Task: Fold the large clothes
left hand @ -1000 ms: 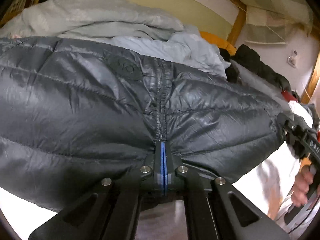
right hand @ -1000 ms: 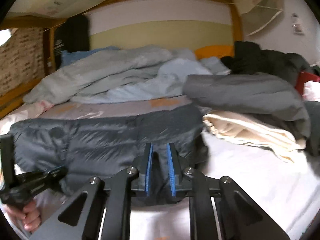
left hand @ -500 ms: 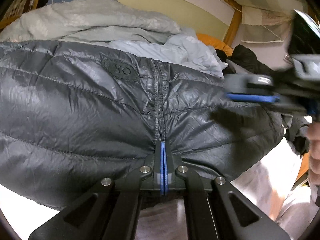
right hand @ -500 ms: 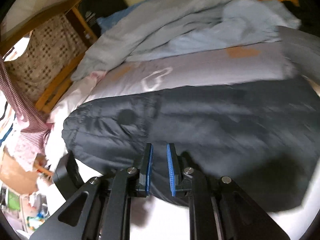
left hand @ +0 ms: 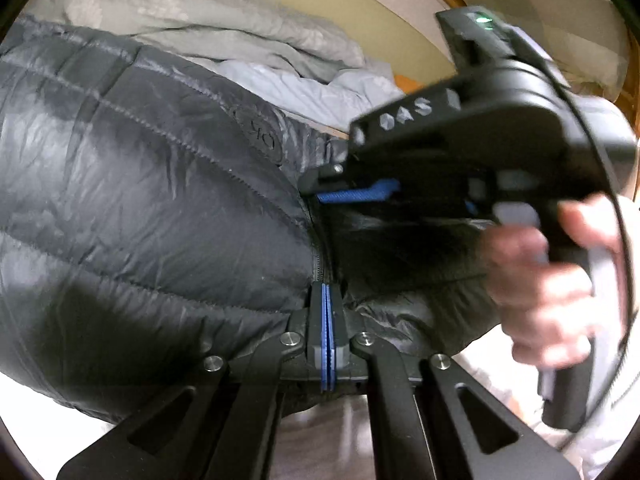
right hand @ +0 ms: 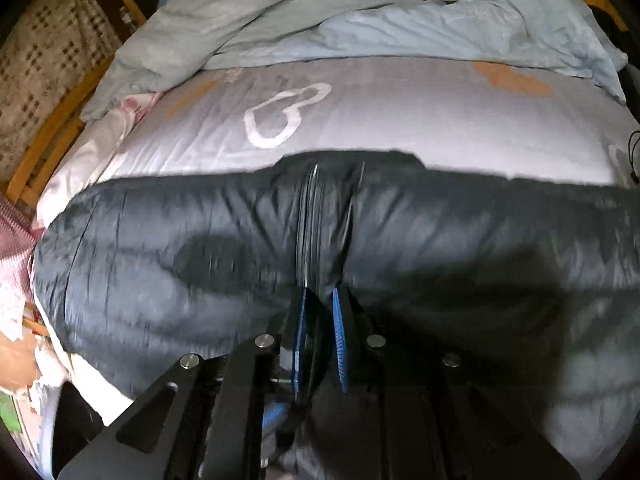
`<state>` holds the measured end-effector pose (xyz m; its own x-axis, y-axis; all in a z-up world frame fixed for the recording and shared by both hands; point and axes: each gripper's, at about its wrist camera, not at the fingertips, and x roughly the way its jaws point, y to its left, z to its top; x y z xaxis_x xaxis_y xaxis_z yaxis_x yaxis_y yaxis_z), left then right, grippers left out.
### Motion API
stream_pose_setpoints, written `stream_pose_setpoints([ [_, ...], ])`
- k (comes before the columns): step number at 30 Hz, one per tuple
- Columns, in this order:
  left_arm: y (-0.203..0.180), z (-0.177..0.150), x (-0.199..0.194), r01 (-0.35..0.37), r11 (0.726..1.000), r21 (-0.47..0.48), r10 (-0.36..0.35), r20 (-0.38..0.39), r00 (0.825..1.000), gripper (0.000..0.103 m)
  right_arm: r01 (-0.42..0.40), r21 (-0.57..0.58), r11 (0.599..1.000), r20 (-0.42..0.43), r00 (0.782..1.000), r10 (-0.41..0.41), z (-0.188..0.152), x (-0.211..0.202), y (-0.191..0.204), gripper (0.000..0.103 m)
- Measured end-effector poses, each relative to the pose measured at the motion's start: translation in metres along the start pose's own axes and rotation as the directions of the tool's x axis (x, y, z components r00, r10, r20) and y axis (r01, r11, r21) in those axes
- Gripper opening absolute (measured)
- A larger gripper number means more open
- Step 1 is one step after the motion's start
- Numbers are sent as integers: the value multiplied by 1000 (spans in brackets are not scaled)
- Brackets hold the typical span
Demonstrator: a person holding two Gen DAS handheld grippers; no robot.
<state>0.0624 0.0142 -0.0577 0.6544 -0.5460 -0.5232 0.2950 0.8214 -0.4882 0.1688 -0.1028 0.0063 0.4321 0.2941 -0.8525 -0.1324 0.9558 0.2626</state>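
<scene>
A dark grey quilted down jacket (left hand: 152, 216) lies across the bed, its zipper running up the middle. My left gripper (left hand: 327, 300) is shut on the jacket's near hem at the zipper. My right gripper (left hand: 332, 196) shows in the left wrist view, held in a hand, reaching sideways over the jacket near the zipper. In the right wrist view the right gripper (right hand: 319, 304) is over the jacket (right hand: 160, 264) at the zipper, its blue pads a little apart with jacket fabric bunched between them.
A grey bedsheet (right hand: 400, 120) with a white print lies beyond the jacket. Crumpled pale blue and grey bedding (right hand: 320, 12) is piled at the back. A wooden bed frame (right hand: 52, 136) runs along the left edge.
The right gripper has swung left from the jacket's right end to the zipper at its middle, close to the left gripper. The left gripper stays shut on the hem.
</scene>
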Motion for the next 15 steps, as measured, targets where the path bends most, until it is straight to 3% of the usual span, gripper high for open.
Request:
stream_pose_setpoints([
  [6, -3, -1, 0, -11, 1000, 7, 11, -2, 1000, 2, 115, -24, 993, 13, 993, -115, 23, 31, 6, 9],
  [10, -3, 0, 1, -11, 1000, 0, 11, -11, 1000, 2, 7, 124, 992, -63, 998, 0, 35, 58, -22, 7],
  [12, -3, -2, 1, -8, 1000, 2, 8, -13, 1000, 2, -27, 123, 992, -54, 998, 34, 32, 56, -27, 6],
  [15, -6, 0, 3, -17, 1000, 19, 18, -10, 1000, 2, -11, 95, 995, -26, 1000, 13, 27, 50, -22, 7],
])
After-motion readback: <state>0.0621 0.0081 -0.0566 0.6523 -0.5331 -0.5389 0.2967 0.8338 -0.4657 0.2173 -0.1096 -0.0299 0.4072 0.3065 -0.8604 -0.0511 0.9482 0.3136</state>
